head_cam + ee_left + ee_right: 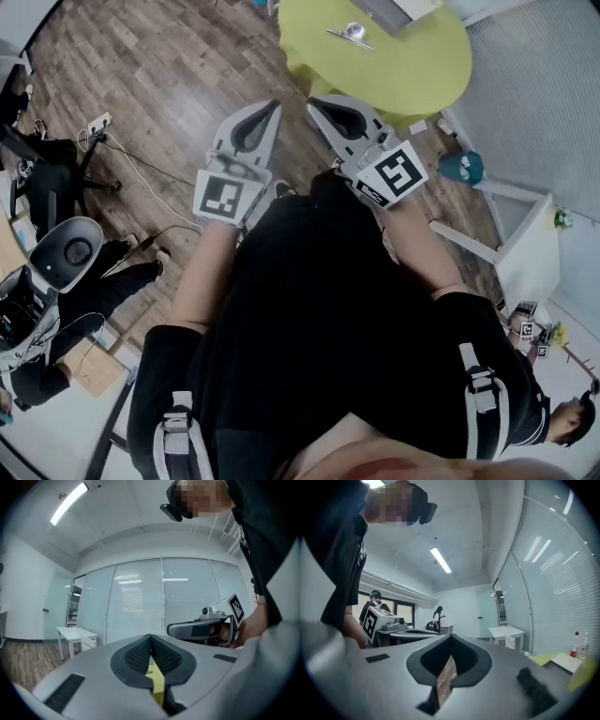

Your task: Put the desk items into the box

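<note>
Neither a box nor loose desk items can be made out in these views. In the head view both grippers are held in front of my black-clad torso, pointing away over the wooden floor toward a lime-green table [412,66]. My left gripper [272,109] is shut with nothing in it, and its ribbed pads meet in the left gripper view [151,637]. My right gripper [318,103] is also shut and holds nothing, its jaws closed in the right gripper view [451,637]. Each gripper shows in the other's camera: the right gripper [206,627] and the left gripper [391,623].
A silver object [352,34] lies on the green table. A white desk [525,248] and a teal object [461,167] are at the right. A black office chair [56,183], cables and a white device [66,248] stand at the left. People [436,618] stand far off.
</note>
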### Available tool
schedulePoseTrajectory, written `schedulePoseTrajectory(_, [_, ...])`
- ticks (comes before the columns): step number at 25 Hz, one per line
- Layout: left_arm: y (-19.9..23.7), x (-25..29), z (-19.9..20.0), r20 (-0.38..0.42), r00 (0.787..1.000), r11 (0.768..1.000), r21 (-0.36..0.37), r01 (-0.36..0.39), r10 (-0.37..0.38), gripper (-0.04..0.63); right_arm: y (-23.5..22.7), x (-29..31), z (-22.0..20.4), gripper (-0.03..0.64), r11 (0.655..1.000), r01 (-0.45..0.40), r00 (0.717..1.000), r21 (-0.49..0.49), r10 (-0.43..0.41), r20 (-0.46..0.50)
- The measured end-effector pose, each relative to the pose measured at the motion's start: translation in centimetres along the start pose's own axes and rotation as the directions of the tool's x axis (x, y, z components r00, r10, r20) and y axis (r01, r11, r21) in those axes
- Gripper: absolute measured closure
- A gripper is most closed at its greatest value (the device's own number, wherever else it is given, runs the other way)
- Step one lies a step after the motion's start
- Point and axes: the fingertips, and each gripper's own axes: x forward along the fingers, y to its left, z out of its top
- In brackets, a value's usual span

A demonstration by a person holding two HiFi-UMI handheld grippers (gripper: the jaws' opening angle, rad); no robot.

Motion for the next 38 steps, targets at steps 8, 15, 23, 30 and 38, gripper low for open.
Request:
schedulePoseTrajectory(8, [-0.6, -0.5, 0.6, 0.013, 1.0, 1.0, -0.014, -0.001, 0.001, 0.583, 0.2, -0.4, 0.2, 0.6, 1.0, 0.003, 1.0, 0.025, -0.003, -0.012])
schedulePoseTrajectory(15, [-0.8, 1.8, 0.8, 0.012, 1.0, 1.0, 0.0, 0.011, -0.011, 0.583, -2.2, -1.2, 0.0, 0.598, 0.999, 0.018, 1.0, 0.031, -0.017, -0.009])
schedulePoseTrajectory(23, [-0.7, 6.6, 1.1, -0.002, 1.0, 1.0, 0.011, 0.024, -0.024, 0.583, -7.1, -1.2, 0.1, 0.598, 1.0, 0.029, 1.0, 0.008, -0.029, -0.013])
schedulePoseTrajectory(30, [-0.1, 11.4, 1.1, -0.014, 0.999, 0.999, 0.021, 0.036, -0.036, 0.583, -12.3, -1.1, -0.1, 0.598, 1.0, 0.027, 0.999, 0.015, -0.027, -0.017])
schedulePoseTrajectory(38, [0.2, 17.8, 0.8, -0.04, 0.998, 0.999, 0.01, 0.048, -0.047, 0.583, -18.8, -2.1, -0.7, 0.598, 0.999, 0.039, 0.999, 0.019, -0.038, -0.03])
